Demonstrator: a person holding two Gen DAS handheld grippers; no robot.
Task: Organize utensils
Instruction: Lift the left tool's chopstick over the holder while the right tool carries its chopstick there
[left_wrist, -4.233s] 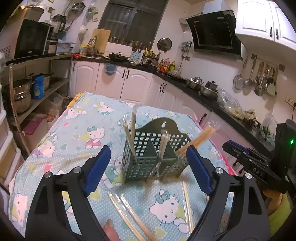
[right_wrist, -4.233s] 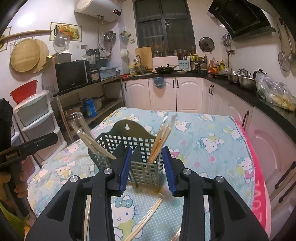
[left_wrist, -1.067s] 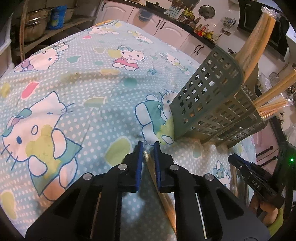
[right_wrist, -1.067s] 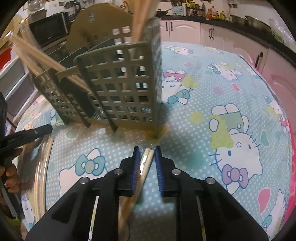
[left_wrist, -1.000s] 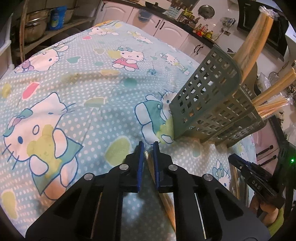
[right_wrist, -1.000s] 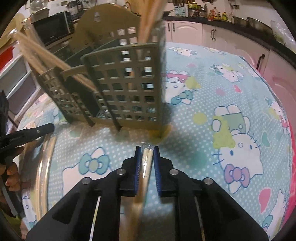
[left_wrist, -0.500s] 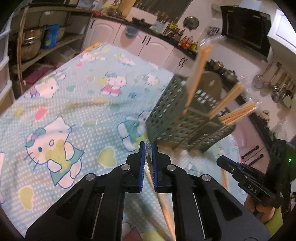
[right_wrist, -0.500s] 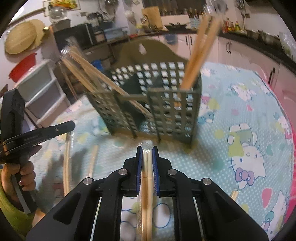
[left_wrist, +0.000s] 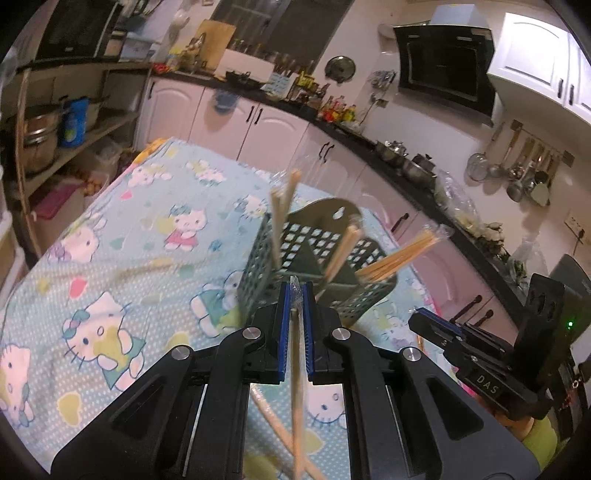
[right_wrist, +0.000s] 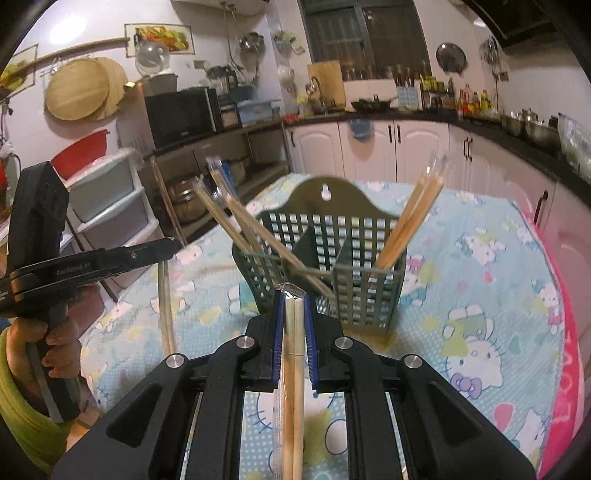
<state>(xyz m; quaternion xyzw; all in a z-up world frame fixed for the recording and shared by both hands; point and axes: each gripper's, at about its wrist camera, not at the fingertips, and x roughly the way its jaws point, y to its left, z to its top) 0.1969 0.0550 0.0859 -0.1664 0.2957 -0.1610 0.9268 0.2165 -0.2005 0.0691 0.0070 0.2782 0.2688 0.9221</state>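
- A kitchen table wears a pale blue cartoon-cat tablecloth (left_wrist: 122, 236), dotted white and edged in pink on the side nearest the cabinets (right_wrist: 570, 332).
- A green slotted utensil holder (right_wrist: 354, 251) stands upright on the cloth, its three compartments open at the top; wrapped chopsticks (right_wrist: 413, 221) lean out of the compartments at its two ends.
- The left gripper (left_wrist: 294, 295) has its blue pads pinched together on one wrapped pair of chopsticks (left_wrist: 296, 387), which hangs down clear of the cloth, just before the holder.
- The right gripper (right_wrist: 294, 299) likewise clamps a second wrapped pair (right_wrist: 291, 387) between its pads, tip pointing toward the holder's near wall.
- More loose chopsticks (right_wrist: 166, 306) lie on the cloth to the left of the holder in the right wrist view.
- White cabinets (left_wrist: 266, 129) under a dark countertop (left_wrist: 406, 158) wrap the room; a black range hood (left_wrist: 443, 70) hangs on the wall, ladles (left_wrist: 517, 170) on a rail beside it.
- A microwave (right_wrist: 181, 114) sits on open shelving, with round woven trays (right_wrist: 81, 88) on the wall and a red basin (right_wrist: 83, 147) on plastic drawers.
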